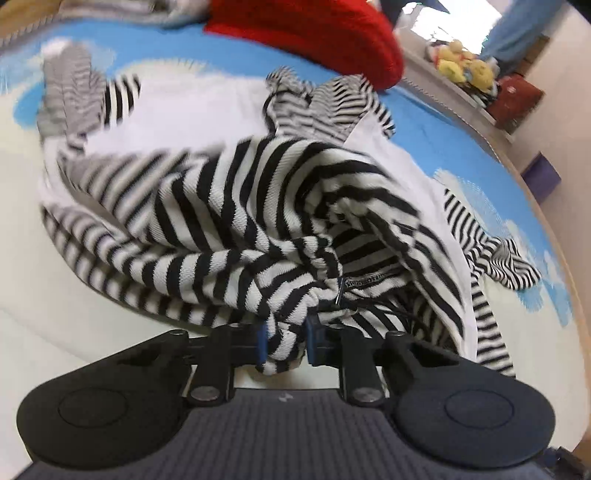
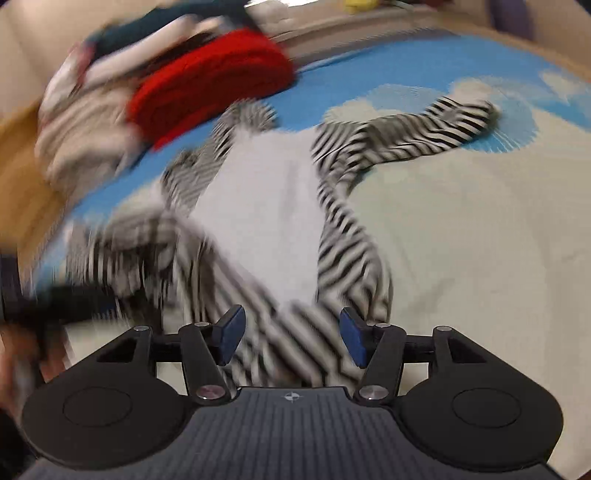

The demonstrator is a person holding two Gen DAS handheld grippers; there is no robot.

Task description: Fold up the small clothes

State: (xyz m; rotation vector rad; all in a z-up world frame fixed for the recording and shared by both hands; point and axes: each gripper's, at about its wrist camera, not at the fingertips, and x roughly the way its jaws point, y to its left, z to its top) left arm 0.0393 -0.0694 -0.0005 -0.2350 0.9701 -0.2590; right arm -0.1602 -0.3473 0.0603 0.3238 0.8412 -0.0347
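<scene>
The striped top (image 1: 258, 206) is bunched on the blue cloud blanket (image 1: 480, 147) by a red knit (image 1: 314, 33), left gripper (image 1: 286, 341) pinching a thick wad, right gripper (image 2: 288, 334) spread with nothing held, so pulling one-handed will probably drag the whole thing crooked.

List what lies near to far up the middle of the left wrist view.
left gripper shut on a bunch of cloth → striped garment → its white panel → blue-and-white cloud sheet → red knit.
</scene>
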